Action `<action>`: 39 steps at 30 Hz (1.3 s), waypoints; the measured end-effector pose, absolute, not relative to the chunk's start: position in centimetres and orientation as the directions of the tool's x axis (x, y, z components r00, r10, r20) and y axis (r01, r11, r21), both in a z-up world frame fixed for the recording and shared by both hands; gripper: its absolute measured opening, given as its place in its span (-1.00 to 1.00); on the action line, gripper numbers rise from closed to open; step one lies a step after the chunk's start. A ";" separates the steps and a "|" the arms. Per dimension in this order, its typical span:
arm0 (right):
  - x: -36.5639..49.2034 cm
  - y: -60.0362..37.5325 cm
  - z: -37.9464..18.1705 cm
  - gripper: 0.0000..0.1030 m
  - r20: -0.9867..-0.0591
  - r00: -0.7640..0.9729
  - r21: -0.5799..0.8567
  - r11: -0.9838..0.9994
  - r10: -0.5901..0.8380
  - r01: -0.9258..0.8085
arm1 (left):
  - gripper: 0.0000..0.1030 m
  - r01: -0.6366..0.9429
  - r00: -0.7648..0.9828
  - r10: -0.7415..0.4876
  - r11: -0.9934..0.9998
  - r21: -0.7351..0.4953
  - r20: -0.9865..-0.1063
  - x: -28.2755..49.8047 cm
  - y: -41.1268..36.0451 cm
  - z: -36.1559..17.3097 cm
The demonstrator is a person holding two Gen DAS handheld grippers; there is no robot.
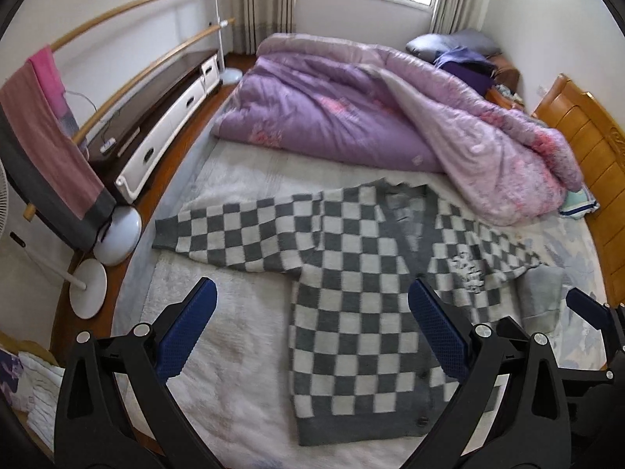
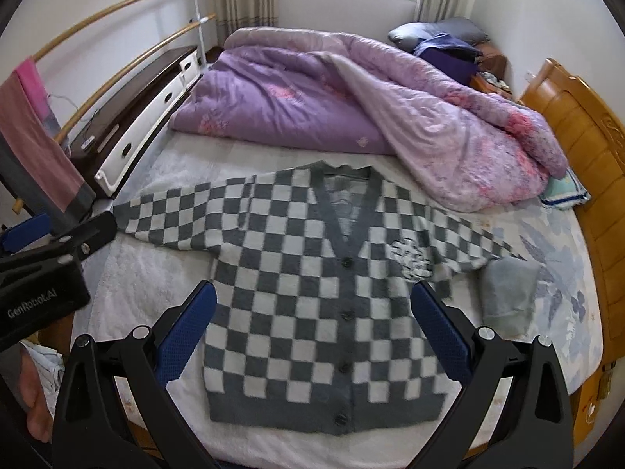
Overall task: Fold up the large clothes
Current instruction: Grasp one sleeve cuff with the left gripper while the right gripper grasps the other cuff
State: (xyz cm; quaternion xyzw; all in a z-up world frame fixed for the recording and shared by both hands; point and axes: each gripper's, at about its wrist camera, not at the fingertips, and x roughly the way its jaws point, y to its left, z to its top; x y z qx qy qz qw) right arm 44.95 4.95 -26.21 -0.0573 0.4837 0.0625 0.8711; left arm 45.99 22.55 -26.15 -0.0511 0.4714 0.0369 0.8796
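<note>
The cardigan [image 2: 312,293], a grey-and-white checked knit, is laid face up and spread flat on the white blanket [image 2: 140,273] at the near half of the bed [image 2: 554,273], with its buttoned front closed, its hem towards the near edge and its neck towards the heaped purple quilt [image 2: 312,97]. One sleeve [image 2: 175,219] is stretched out straight towards the side where the low cabinet [image 2: 129,117] stands; the other sleeve [image 2: 468,246] runs towards the wooden headboard [image 2: 578,136] and ends just beside a small folded grey cloth [image 2: 508,297]. No fold can be seen in the garment, so the step in hand is judged to be the very start: the piece has been laid out and the first fold is not yet made. The left gripper [image 1: 312,328] is held above the hem-side half of the cardigan with its blue pads [image 1: 187,332] spread wide and nothing between them; the right gripper [image 2: 314,328] is likewise released, open over the middle of the front, and nothing is grasped by it. In the right wrist view the left gripper is seen off to the side, near the cuff of the outstretched sleeve. The next move is judged to call for a sleeve to be pinched near its cuff and carried across the chest, or for one side edge to be taken at shoulder and hem together. The thick knit would need to be lifted clear of the blanket so that it is not dragged, and the grey cloth beside the far cuff should be kept out of the grasp.
</note>
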 end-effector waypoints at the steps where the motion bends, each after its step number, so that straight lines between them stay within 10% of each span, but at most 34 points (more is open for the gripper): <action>1: 45.6 5.9 -27.0 0.86 -0.854 0.517 -0.039 0.984 0.056 -0.172 | 0.91 -0.119 0.544 0.015 0.991 -0.059 -0.839 46.6 23.4 -27.1; 10: 52.4 14.7 -35.5 0.85 -0.850 0.517 -0.039 0.968 0.099 -0.249 | 0.90 -0.262 0.452 -0.003 0.955 -0.136 -0.892 51.9 34.8 -38.9; 19: 58.9 18.9 -45.8 -0.50 -0.908 0.354 0.102 0.938 0.224 -0.332 | 0.90 -0.622 0.349 0.113 0.770 -0.140 -0.930 54.8 51.5 -52.1; 26: 61.9 20.0 -52.5 -0.67 -0.916 0.288 0.182 0.928 0.280 -0.326 | 0.87 -0.719 0.304 0.127 0.681 -0.140 -0.944 58.3 57.9 -58.9; 33: 63.6 19.8 -56.5 -0.67 -0.910 0.249 0.245 0.913 0.333 -0.326 | -0.02 -0.747 0.282 0.126 0.651 -0.135 -0.951 61.3 59.3 -63.1; 35: 64.1 19.5 -57.3 -0.67 -0.906 0.239 0.264 0.909 0.348 -0.323 | -0.83 -0.715 0.335 0.116 0.677 -0.173 -0.935 61.6 59.4 -62.8; 39: 65.0 18.9 -58.4 -0.84 -0.896 0.225 0.308 0.901 0.382 -0.305 | -0.83 -0.702 0.414 0.140 0.678 -0.217 -0.900 60.9 59.4 -59.5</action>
